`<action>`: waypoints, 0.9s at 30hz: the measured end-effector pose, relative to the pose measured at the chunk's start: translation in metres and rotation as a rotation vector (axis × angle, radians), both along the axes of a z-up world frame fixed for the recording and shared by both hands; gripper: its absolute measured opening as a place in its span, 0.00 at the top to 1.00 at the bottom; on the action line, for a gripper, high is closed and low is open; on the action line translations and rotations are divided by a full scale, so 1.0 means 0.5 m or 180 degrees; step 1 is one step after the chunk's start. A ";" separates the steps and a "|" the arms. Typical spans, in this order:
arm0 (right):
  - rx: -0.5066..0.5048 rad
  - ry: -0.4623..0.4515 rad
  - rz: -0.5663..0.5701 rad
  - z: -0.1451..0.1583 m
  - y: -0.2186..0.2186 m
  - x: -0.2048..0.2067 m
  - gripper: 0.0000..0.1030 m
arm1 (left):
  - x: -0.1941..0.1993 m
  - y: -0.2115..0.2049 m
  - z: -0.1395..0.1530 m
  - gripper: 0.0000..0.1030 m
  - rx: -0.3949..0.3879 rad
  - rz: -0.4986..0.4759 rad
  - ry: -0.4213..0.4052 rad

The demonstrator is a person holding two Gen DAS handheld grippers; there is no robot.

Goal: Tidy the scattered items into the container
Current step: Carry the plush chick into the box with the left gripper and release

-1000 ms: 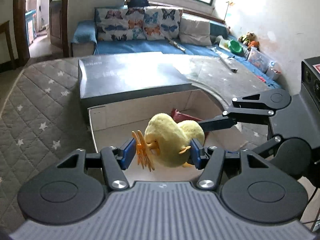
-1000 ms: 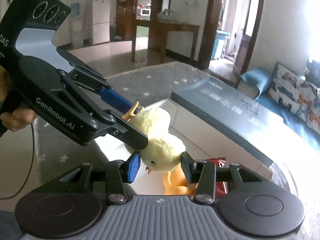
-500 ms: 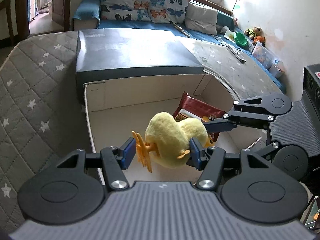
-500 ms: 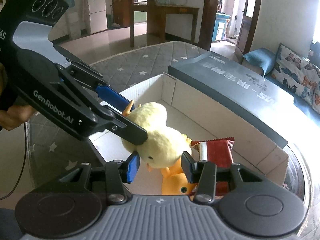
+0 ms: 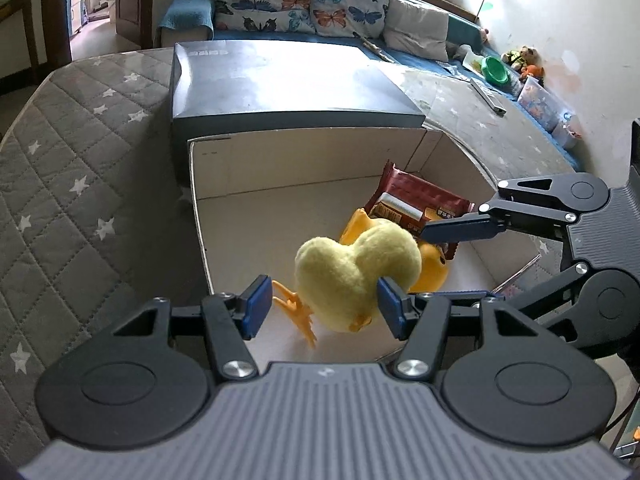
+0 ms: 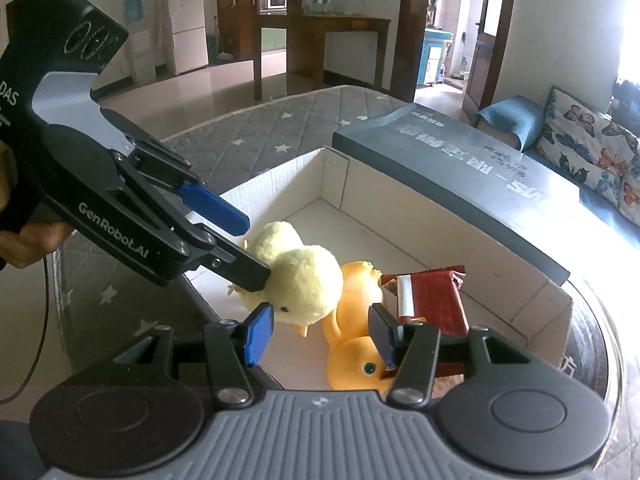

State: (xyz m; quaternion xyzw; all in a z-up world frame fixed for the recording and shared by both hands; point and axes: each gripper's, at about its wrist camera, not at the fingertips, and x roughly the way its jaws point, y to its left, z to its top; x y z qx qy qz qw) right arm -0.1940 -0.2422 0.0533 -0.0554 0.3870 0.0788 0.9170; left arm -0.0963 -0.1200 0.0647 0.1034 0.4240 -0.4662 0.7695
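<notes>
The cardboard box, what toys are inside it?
Inside the cardboard box: a fluffy yellow chick, an orange rubber duck and a red snack packet. The chick hides part of the duck.

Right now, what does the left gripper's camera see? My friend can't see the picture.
A fluffy yellow plush chick sits between the open left gripper fingers, inside a white cardboard box. Behind it lie an orange rubber duck and a red snack packet; the right gripper reaches in from the right.

Box point(image 5: 304, 168) left half bare, open above; rubber duck point(image 6: 352, 356), snack pack point(image 5: 416, 204) crowd right corner.
</notes>
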 end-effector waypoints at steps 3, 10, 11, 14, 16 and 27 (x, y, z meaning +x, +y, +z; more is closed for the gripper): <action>-0.0006 -0.0022 -0.0010 0.005 0.001 -0.006 0.47 | -0.006 -0.002 0.002 0.43 0.0041 0.0002 -0.0052; 0.0013 -0.0054 -0.0133 0.006 -0.011 -0.019 0.42 | -0.022 -0.005 0.013 0.37 0.0099 0.0023 -0.0182; 0.0017 -0.0057 -0.0141 0.005 -0.011 -0.021 0.42 | -0.024 -0.005 0.015 0.35 0.0102 0.0028 -0.0205; 0.0027 -0.0070 -0.0180 0.004 -0.016 -0.030 0.41 | -0.031 -0.004 0.023 0.35 0.0107 0.0044 -0.0269; 0.0032 -0.0085 -0.0207 0.005 -0.019 -0.035 0.40 | -0.035 -0.003 0.028 0.35 0.0105 0.0052 -0.0300; 0.0122 -0.0229 -0.0383 0.014 -0.026 -0.064 0.27 | -0.069 -0.002 0.050 0.16 0.0096 0.0189 -0.0572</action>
